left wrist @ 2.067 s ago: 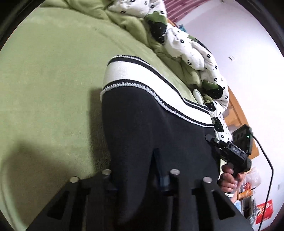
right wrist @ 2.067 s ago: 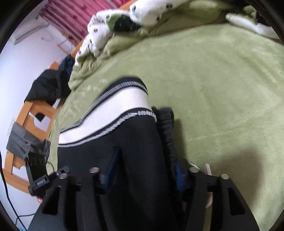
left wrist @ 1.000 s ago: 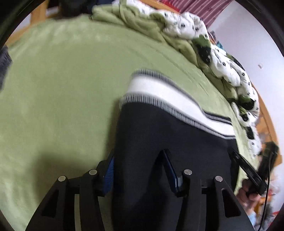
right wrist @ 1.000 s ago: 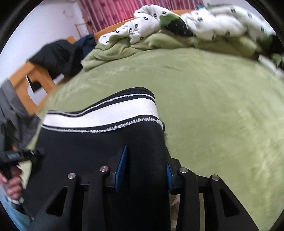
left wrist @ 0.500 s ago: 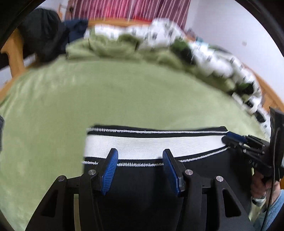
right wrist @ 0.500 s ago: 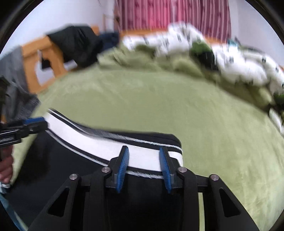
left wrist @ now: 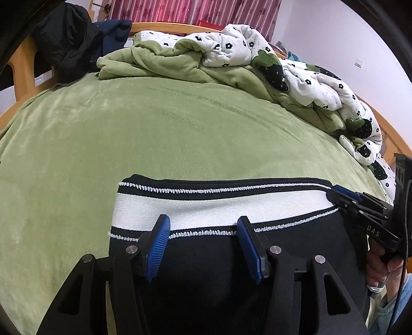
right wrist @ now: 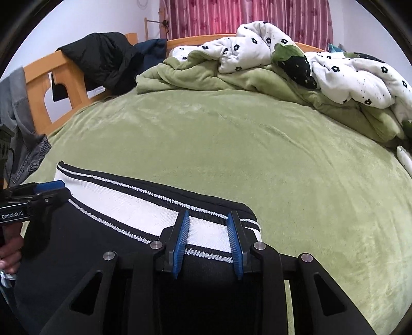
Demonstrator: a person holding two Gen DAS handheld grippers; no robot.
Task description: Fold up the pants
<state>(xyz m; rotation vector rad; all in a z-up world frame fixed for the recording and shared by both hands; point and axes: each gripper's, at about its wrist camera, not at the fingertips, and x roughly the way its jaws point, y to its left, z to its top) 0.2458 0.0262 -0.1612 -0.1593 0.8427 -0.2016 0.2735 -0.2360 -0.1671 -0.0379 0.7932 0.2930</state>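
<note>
Black pants (left wrist: 206, 257) with a white striped waistband (left wrist: 219, 203) lie on a green bed (left wrist: 180, 134). The left gripper (left wrist: 203, 232) and right gripper (right wrist: 207, 232) hang over opposite ends of the waistband, fingers spread, gripping nothing.

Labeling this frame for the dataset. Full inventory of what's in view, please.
pants: 1, black with white waistband, near edge of bed
bed sheet: 1, green, covers bed
quilt: 1, white floral with green underside, bunched at far side
dark jacket: 1, black, draped on the bed frame
bed frame: 1, orange wood, around the bed
curtain: 1, pink striped, back wall
left gripper: open, over waistband's left part
right gripper: open, at waistband's right end
</note>
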